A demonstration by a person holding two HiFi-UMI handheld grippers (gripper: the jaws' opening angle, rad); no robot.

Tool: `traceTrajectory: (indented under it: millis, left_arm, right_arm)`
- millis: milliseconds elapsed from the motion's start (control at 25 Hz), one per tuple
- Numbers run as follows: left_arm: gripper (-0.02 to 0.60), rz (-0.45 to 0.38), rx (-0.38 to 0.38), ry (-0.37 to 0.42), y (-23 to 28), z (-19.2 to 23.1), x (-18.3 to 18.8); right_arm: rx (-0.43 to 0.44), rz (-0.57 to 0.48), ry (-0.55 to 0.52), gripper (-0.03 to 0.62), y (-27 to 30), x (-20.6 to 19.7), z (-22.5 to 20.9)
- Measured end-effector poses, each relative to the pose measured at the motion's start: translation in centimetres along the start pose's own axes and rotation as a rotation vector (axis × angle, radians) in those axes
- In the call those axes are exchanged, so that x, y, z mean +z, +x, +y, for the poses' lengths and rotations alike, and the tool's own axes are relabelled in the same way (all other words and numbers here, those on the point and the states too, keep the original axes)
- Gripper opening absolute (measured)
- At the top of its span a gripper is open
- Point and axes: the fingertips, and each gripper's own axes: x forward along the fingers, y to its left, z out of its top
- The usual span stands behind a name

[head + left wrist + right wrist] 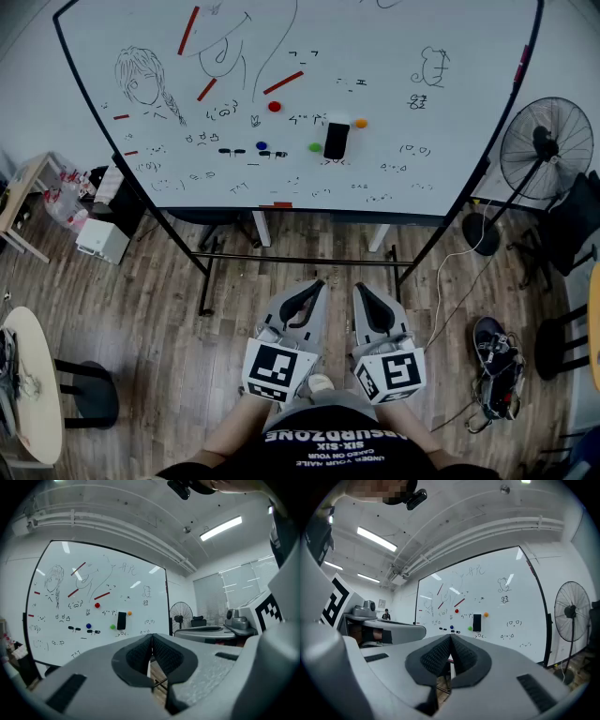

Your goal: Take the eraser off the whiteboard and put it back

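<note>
A black eraser (336, 140) clings to the whiteboard (403, 75), right of centre among round coloured magnets; it also shows as the eraser (121, 620) and the eraser (476, 622) in the two gripper views. My left gripper (317, 283) is held level in front of my body, well short of the board, jaws pressed together with nothing between them. Beside it my right gripper (358, 288) is likewise shut and empty. Each gripper view shows its jaw tips meeting, the left gripper (151, 636) and the right gripper (451, 637), both aimed at the board.
The whiteboard stands on a black frame (202, 253) over a wood floor. A standing fan (546, 141) is at the right, with shoes (495, 361) and cables below it. A round table (28, 384) and stool (89, 394) sit at the left, boxes (101, 239) by the board.
</note>
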Motion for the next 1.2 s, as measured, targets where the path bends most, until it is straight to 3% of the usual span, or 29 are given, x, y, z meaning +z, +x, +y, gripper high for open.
traceTrajectory:
  millis: [640,840,1200]
  left_arm:
    - [0.008,-0.023,0.052,0.036,5.6,2.8,1.4]
    - [0.008,-0.018,0.093,0.030,6.9,3.9,0.9]
    - [0.008,0.012,0.179,0.012,6.7,9.6,-1.1]
  right_arm:
    - [0.020,-0.075,0.007,0.006,5.6,1.8,-5.3]
    - [0.057,-0.068,0.011,0.116,8.1,2.2,-6.7]
    - [0.026,-0.078,0.024,0.181,14.0,2.4,-9.0]
